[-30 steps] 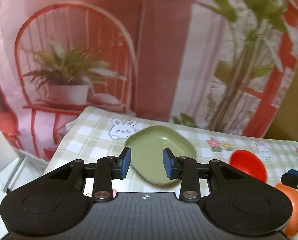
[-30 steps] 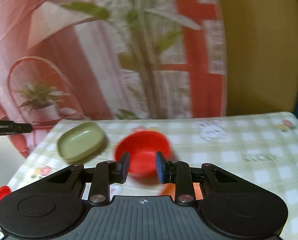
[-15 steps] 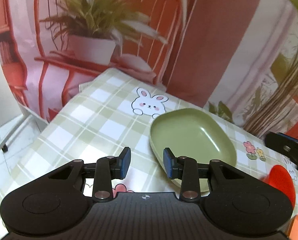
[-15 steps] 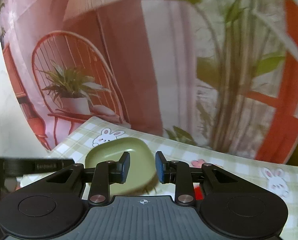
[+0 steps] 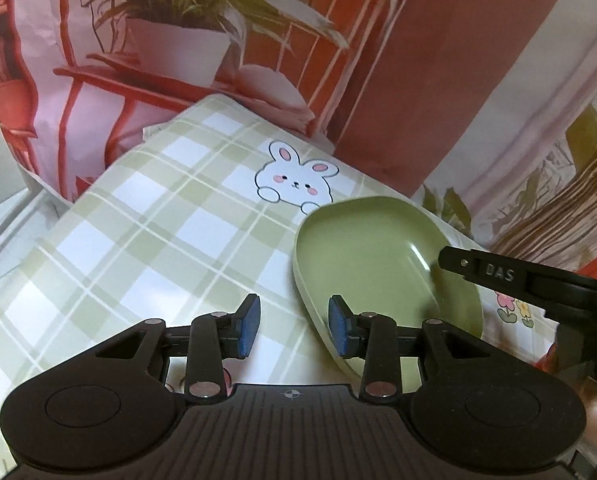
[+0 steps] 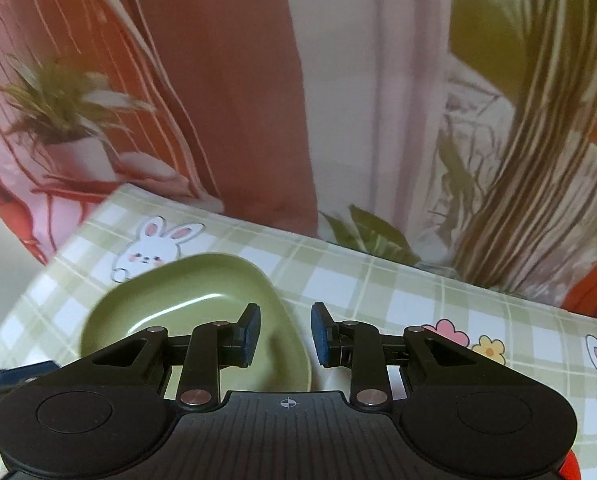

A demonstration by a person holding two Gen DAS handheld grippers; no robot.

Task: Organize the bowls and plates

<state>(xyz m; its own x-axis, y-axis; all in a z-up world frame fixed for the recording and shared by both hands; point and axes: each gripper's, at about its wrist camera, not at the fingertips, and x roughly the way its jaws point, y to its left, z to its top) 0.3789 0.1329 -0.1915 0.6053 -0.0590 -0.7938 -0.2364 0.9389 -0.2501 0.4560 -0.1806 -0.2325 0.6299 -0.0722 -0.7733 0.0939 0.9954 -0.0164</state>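
A green rounded plate (image 5: 370, 256) lies on the checked tablecloth; it also shows in the right wrist view (image 6: 186, 304). My left gripper (image 5: 294, 326) is open and empty, its right finger over the plate's near left rim. My right gripper (image 6: 285, 334) is open and empty, its jaws straddling the plate's right rim. The right gripper's finger (image 5: 494, 272) reaches over the plate from the right in the left wrist view. A sliver of a red dish (image 6: 572, 466) shows at the bottom right.
The table (image 5: 146, 240) has a green-and-white checked cloth with bunny prints (image 5: 294, 180). Its far edge meets a printed backdrop (image 5: 418, 60) of chair and plants. The table's left edge drops to a white floor (image 5: 2, 232).
Both grippers have moved closer to the green plate and lower. The right gripper swung left from the red bowl to the plate's right rim. Both stayed open.
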